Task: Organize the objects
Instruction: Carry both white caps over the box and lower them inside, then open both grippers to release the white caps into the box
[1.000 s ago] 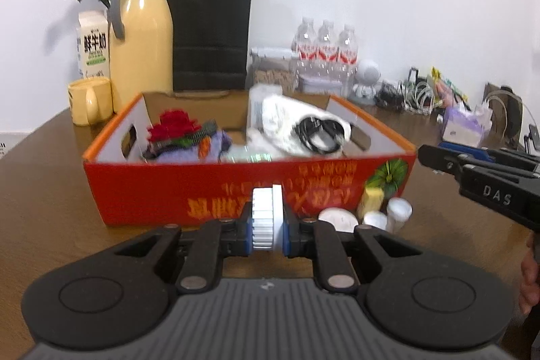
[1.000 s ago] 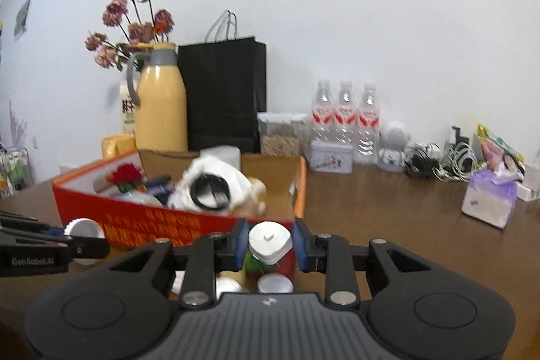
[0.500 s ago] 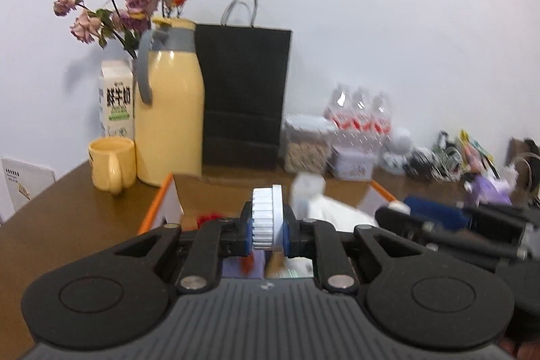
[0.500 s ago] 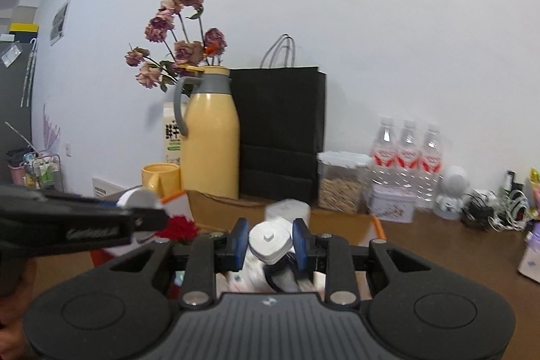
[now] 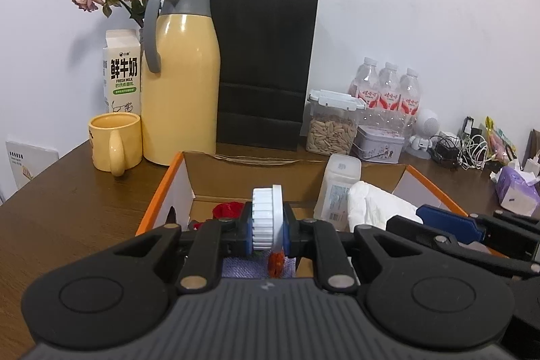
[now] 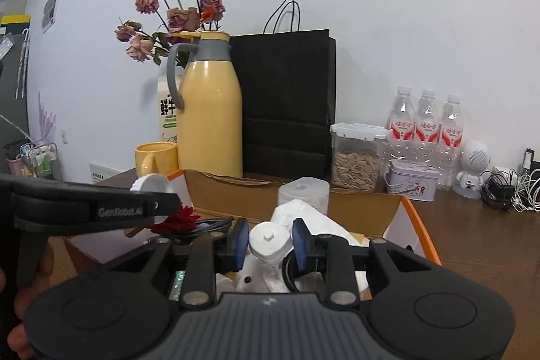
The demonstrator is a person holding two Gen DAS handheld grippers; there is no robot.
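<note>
Yellow thermos jug, matching mug, milk carton and black paper bag stand on the brown bench behind the open cardboard box, which holds a red flower and white plastic bag. Since a second ago both grippers have risen from the box's red front to above its interior. The left gripper is clamped on a ribbed white cap between its jaws; the right gripper grips a small white bottle, jaws pressing its sides.
</note>
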